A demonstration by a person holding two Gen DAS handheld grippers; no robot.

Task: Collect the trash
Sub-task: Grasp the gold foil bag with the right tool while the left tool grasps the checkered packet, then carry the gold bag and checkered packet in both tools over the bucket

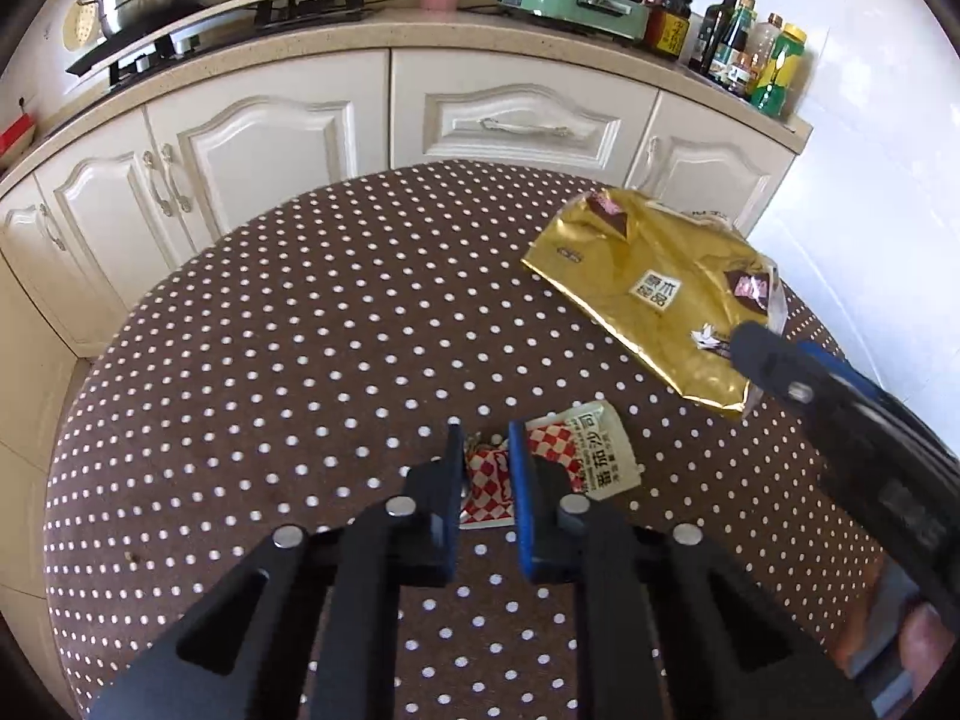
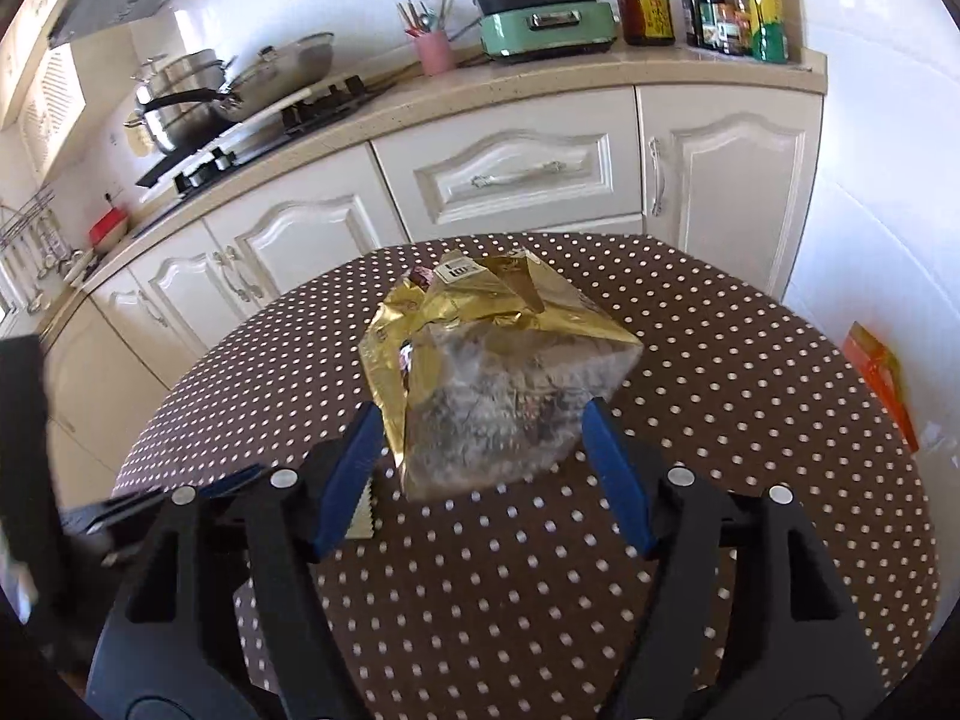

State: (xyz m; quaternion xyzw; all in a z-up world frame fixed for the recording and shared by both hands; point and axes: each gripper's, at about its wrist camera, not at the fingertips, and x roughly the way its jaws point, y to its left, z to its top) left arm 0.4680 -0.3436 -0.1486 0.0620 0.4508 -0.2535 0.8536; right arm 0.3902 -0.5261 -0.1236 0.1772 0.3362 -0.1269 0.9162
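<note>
The left gripper (image 1: 486, 468) pinches the flat sachet (image 1: 576, 456) on the table (image 1: 270, 360) and may lose it, while the right gripper (image 2: 486, 450) gapes around the crinkly gold bag (image 2: 492, 360), which could skid away.

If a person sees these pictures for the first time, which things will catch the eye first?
First the crumpled gold foil bag on the brown polka-dot tablecloth, framed by the open right gripper. Next the red-checked ketchup sachet, pinched by the left gripper at the near edge.
</note>
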